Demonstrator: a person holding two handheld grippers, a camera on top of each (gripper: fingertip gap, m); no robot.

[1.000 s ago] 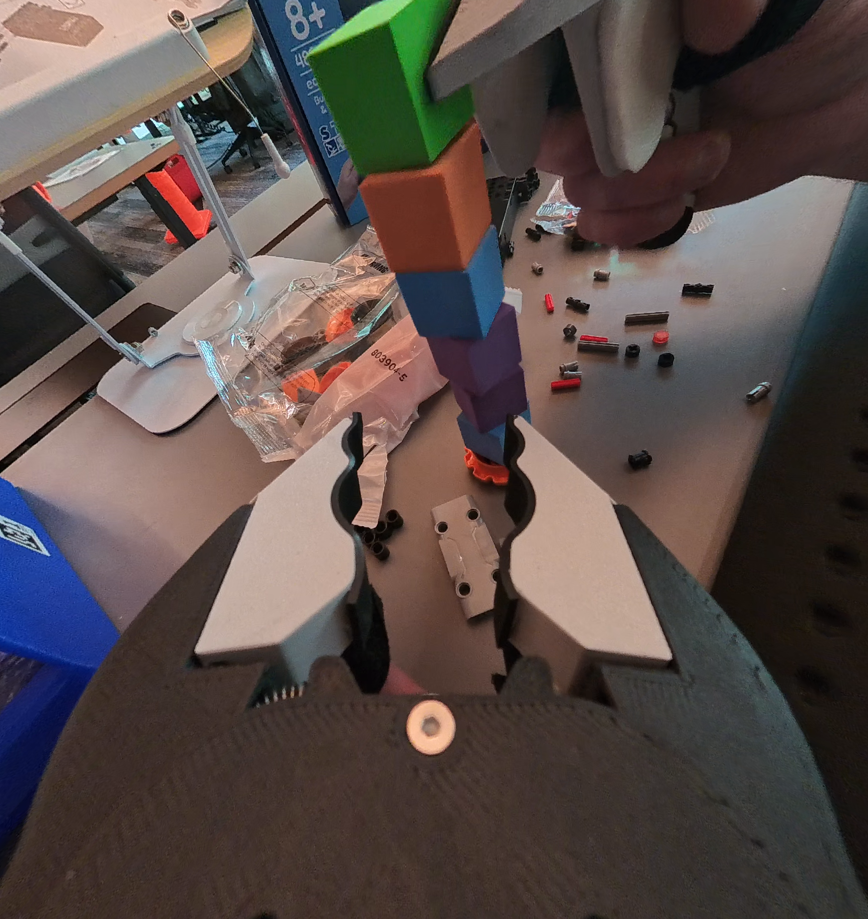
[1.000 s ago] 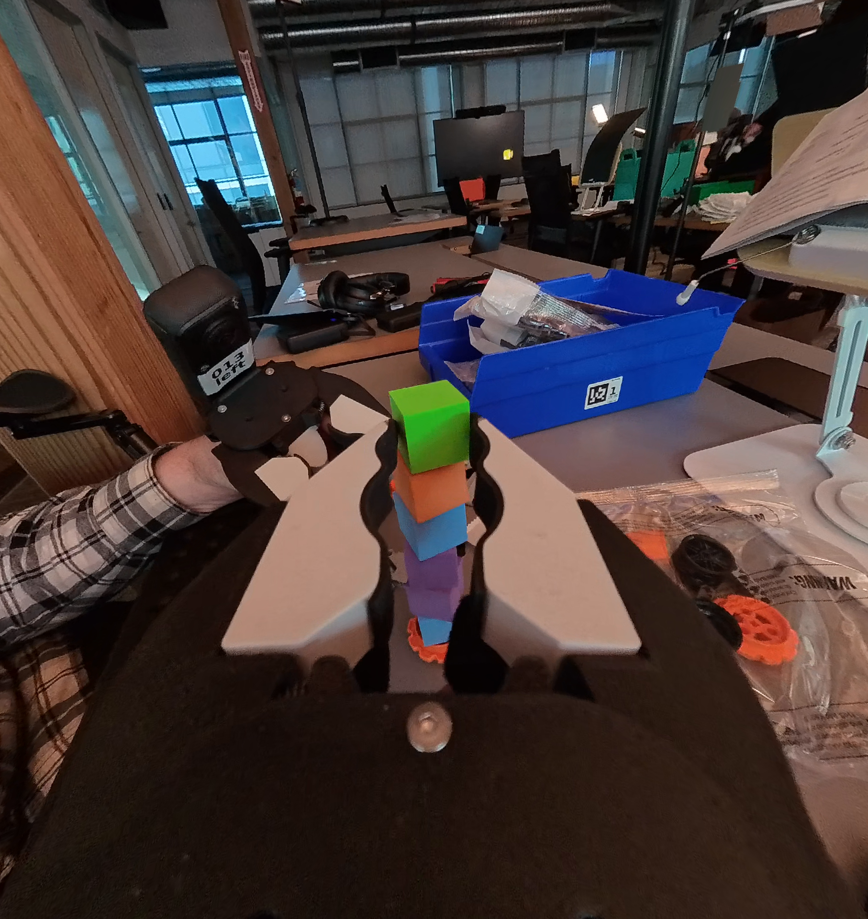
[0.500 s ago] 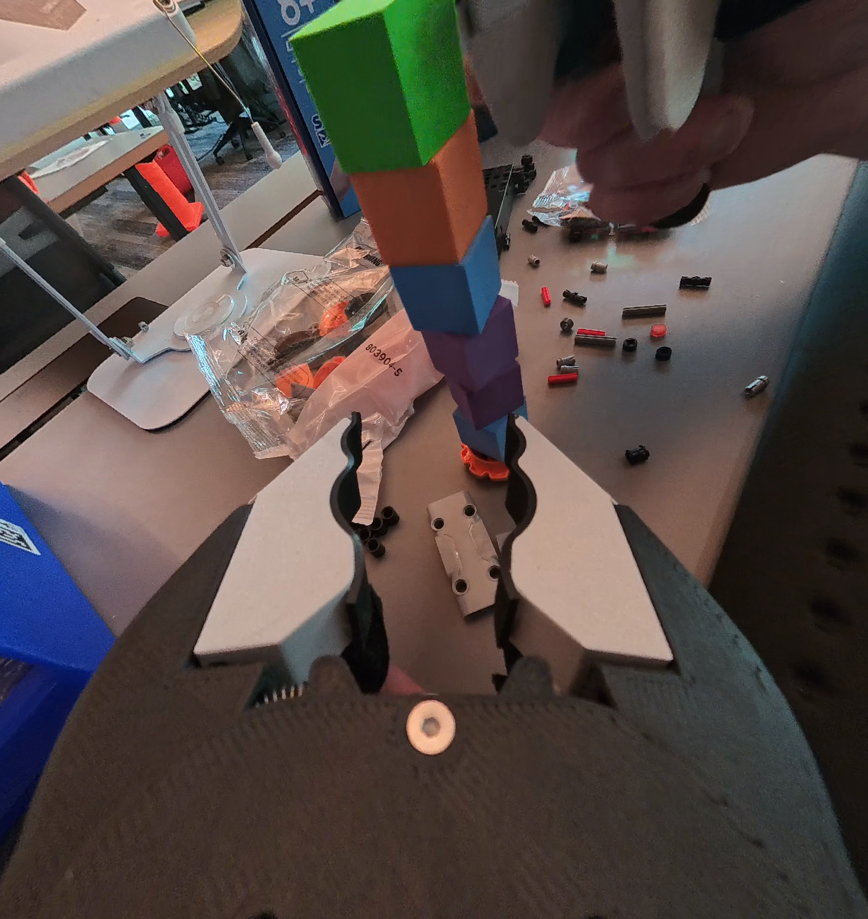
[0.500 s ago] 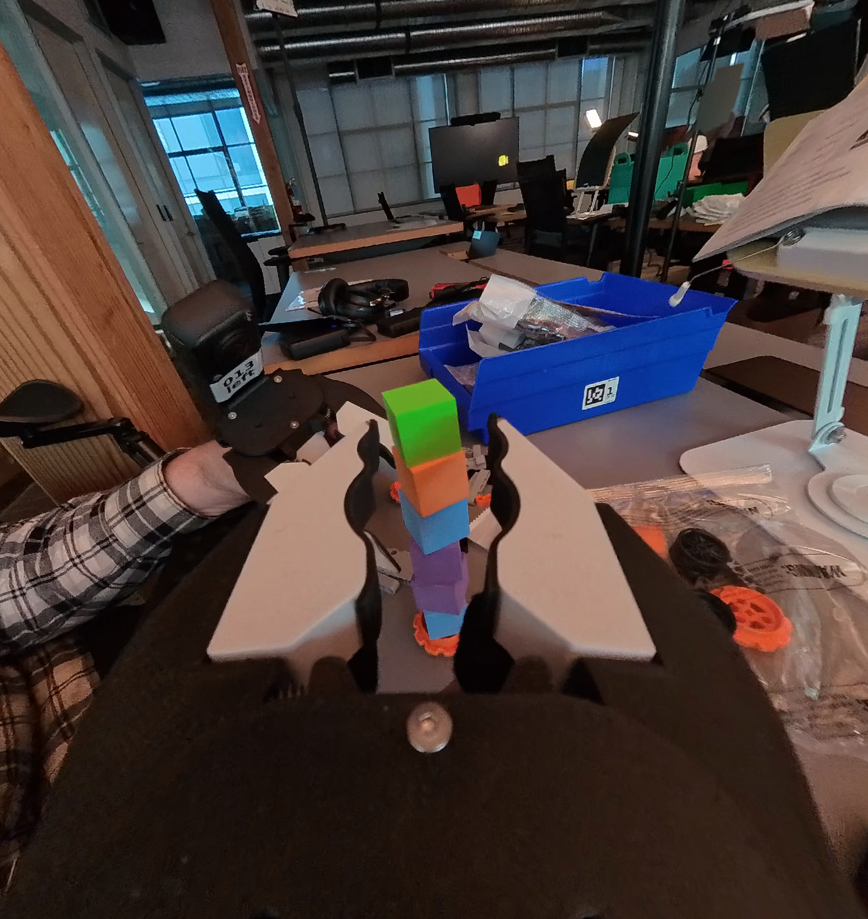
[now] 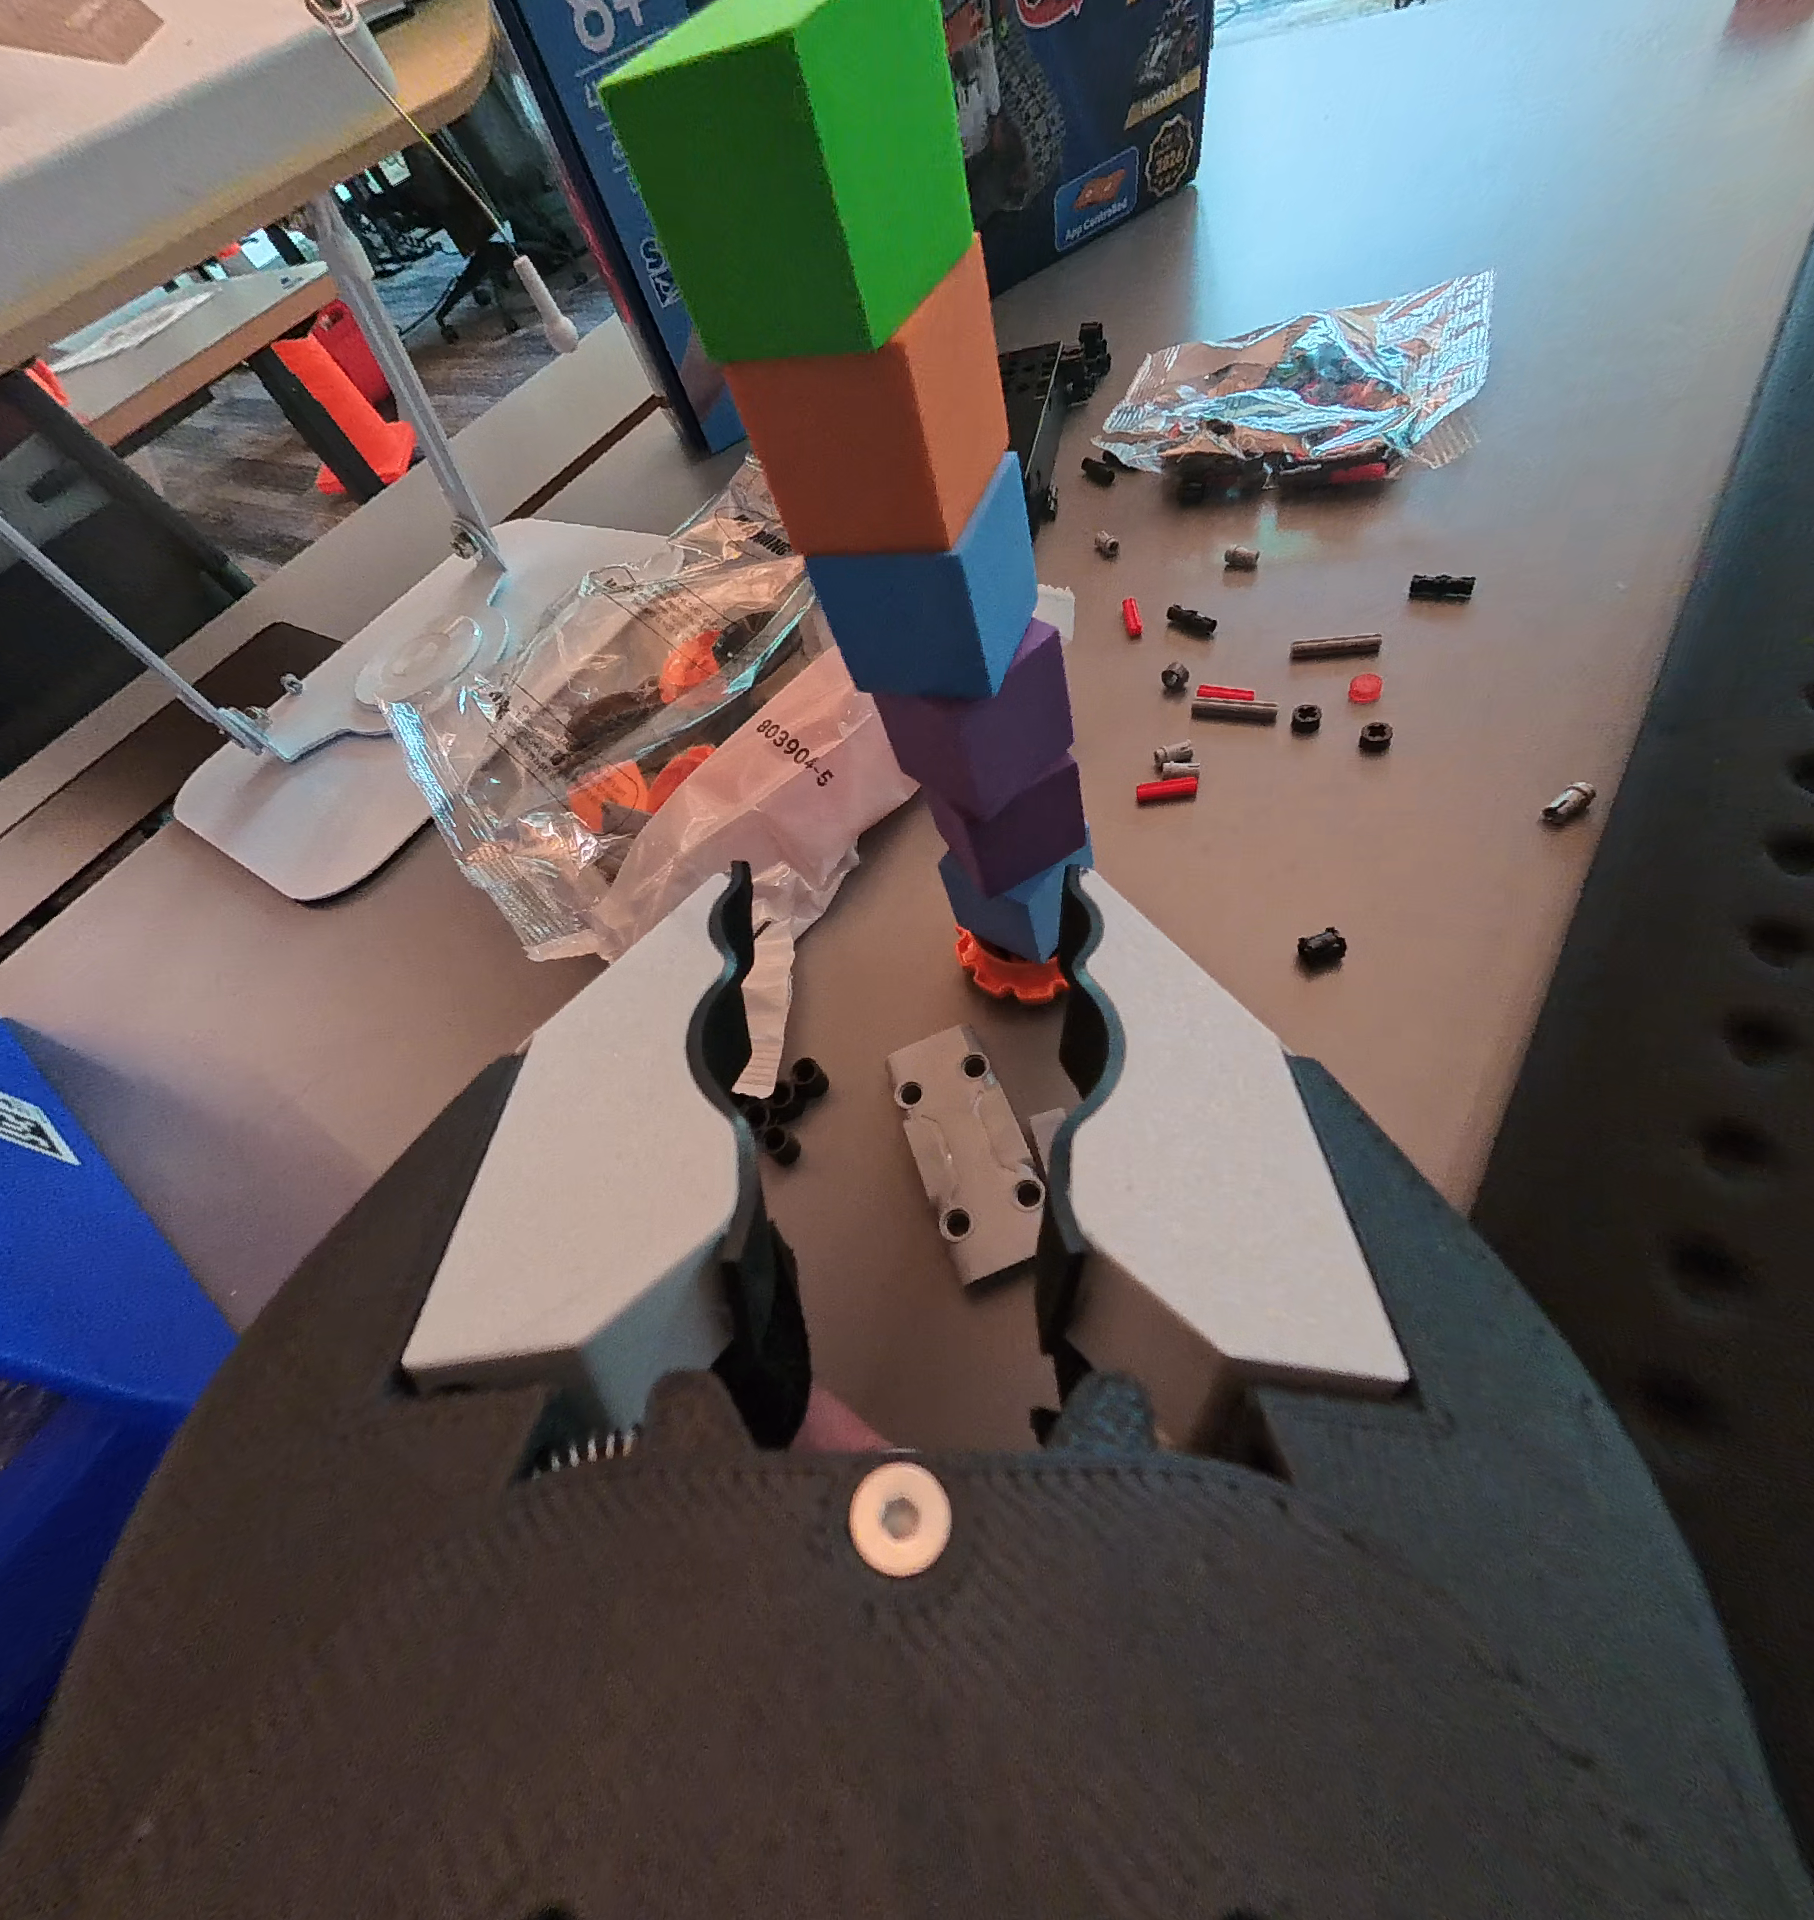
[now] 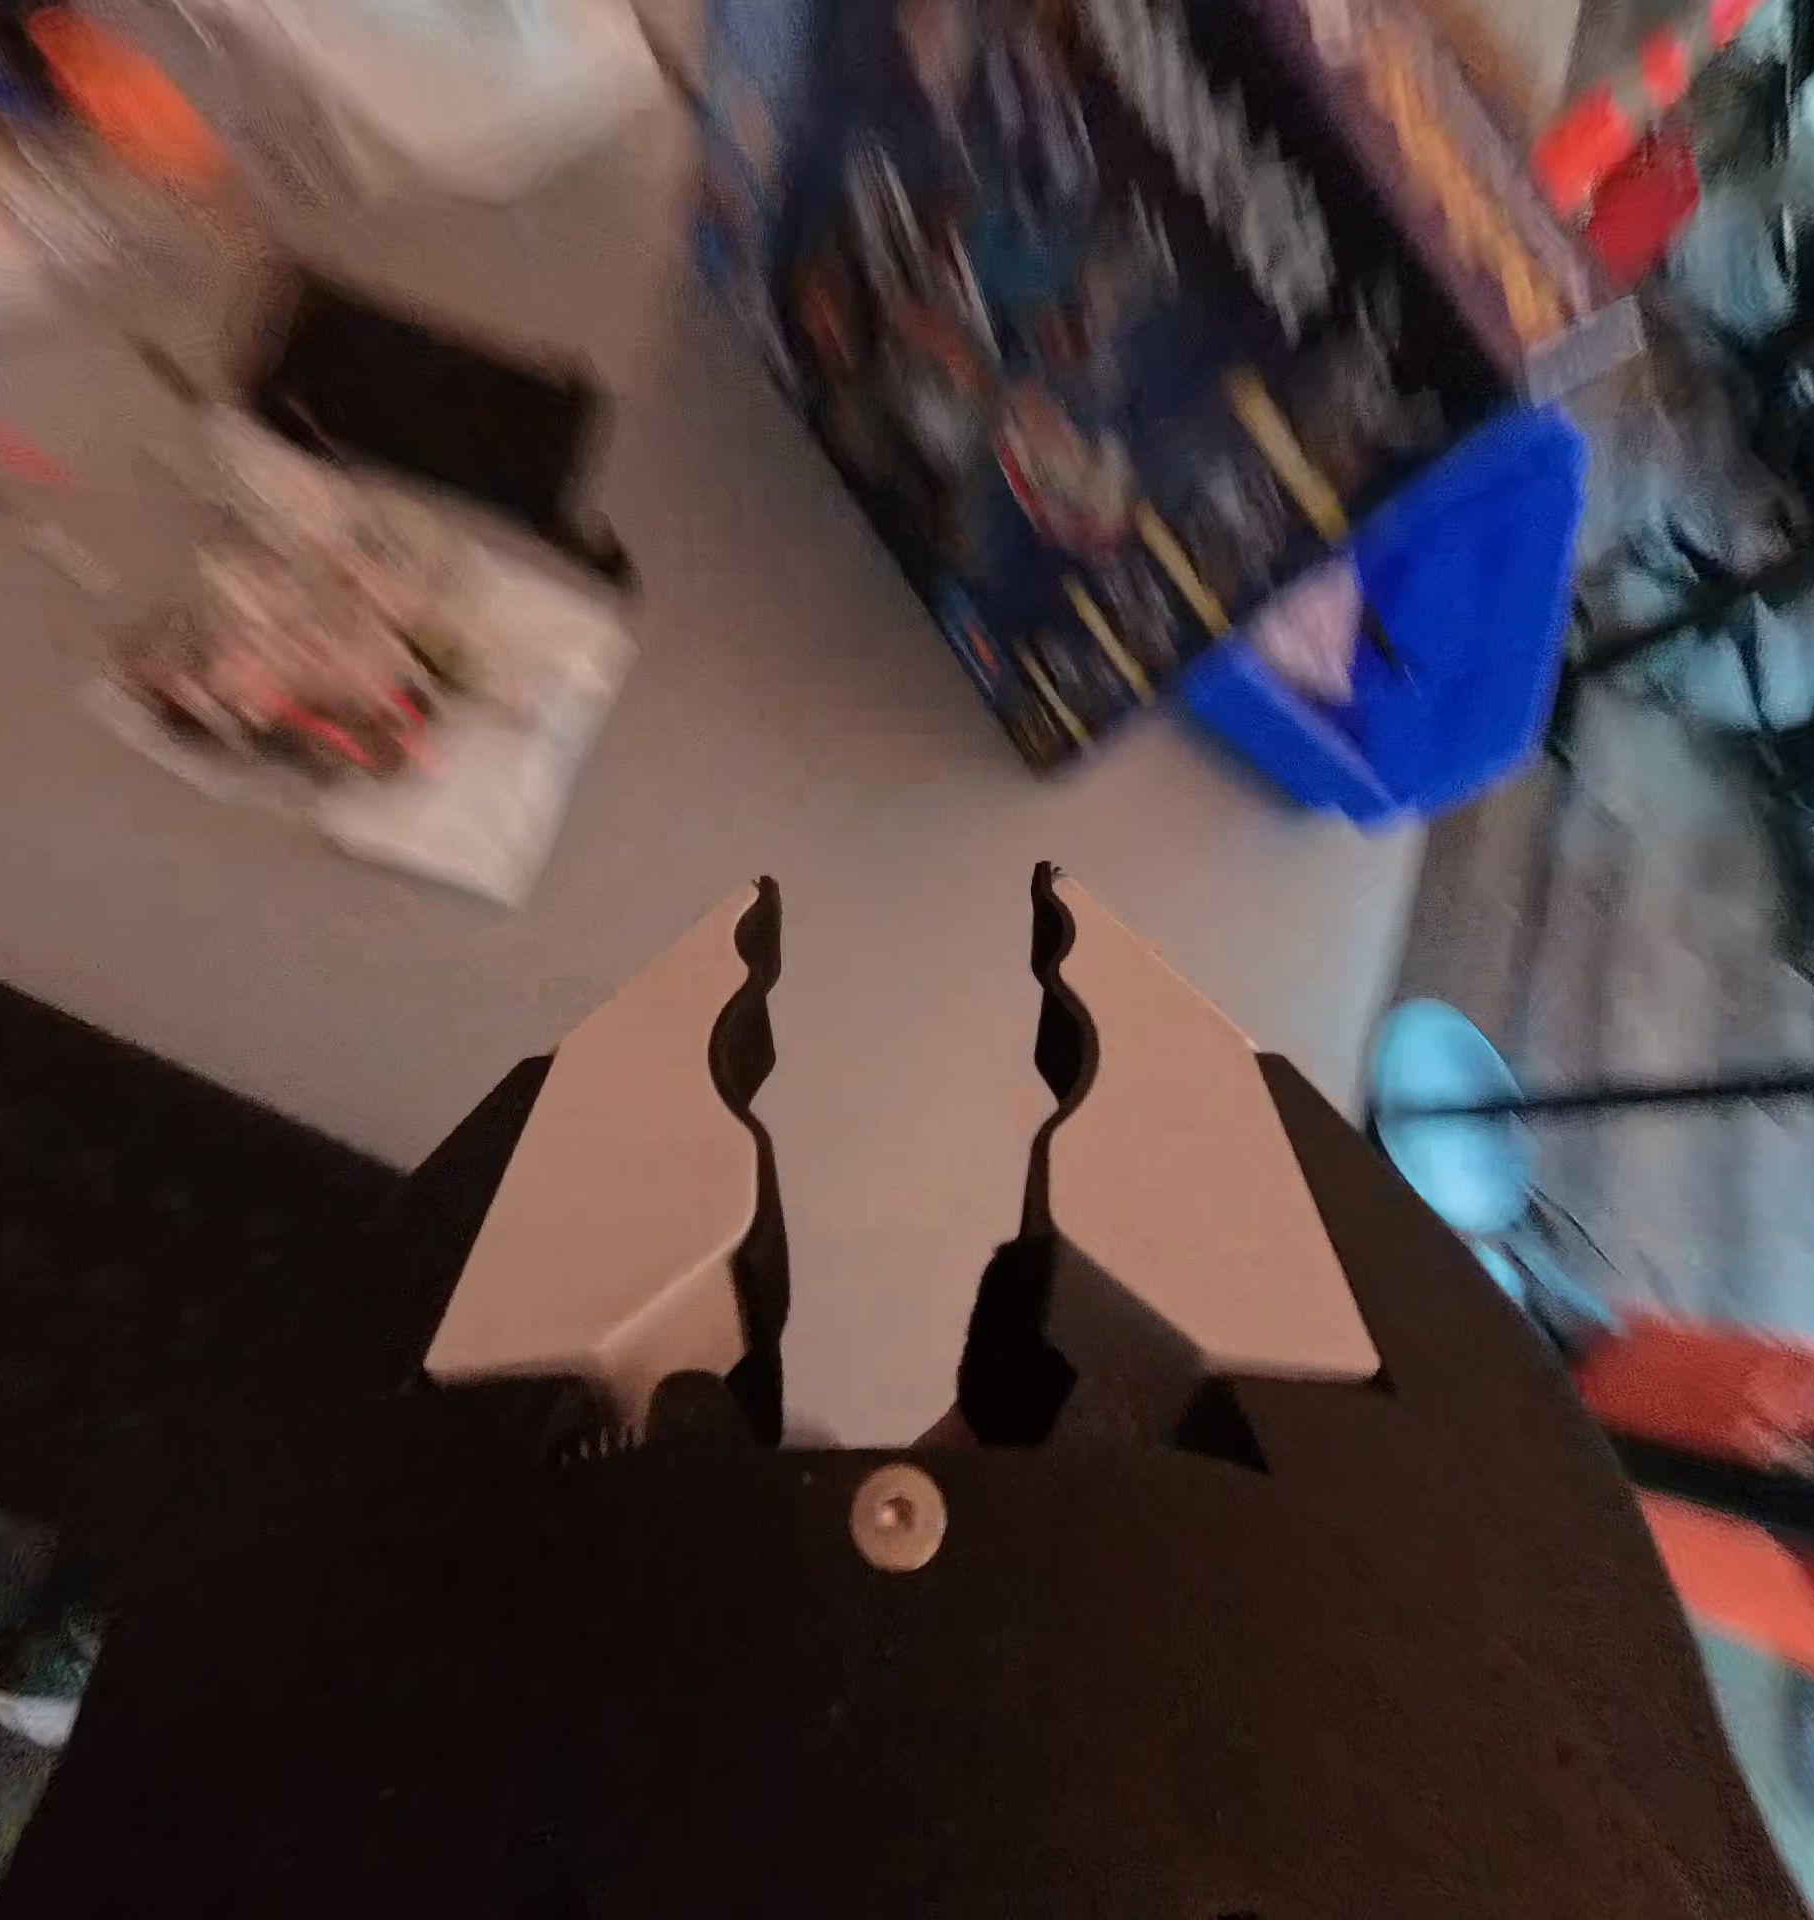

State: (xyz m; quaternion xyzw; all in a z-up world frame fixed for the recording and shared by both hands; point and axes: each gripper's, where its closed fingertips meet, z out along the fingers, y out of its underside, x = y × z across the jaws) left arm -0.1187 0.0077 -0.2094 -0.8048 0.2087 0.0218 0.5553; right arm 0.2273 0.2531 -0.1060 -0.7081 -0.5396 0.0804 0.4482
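Change: right gripper [image 6: 903, 894], earlier straddling the green cube, had swung clear; its view was now smeared by motion, and neither it nor the hand showed beside the tower in the left wrist view.
Left jaws: left gripper [image 5: 908, 914] spread apart, nothing between them; right fingertip just beside the lowest blue cube [image 5: 1007, 914], contact not certain.
Right jaws: parted, empty, over bare table [image 6: 861, 727].
Tower: block tower [image 5: 913, 520] stood free on an orange gear [image 5: 1007, 971], cubes twisted against each other and stepped leftward going up, green cube [image 5: 799, 177] on top.
Near: grey plate with holes [image 5: 970, 1164] and small black bushes [image 5: 783, 1107] below the left jaws.
Farther: clear bags of parts [image 5: 622, 727] left; loose pins [image 5: 1230, 707] right; printed box [image 5: 1079, 114] far.
Risk: judged likely to topple; a nudge from the left fingertip at the base, or a jolt to the table, could shift the offset cubes off the narrow gear.
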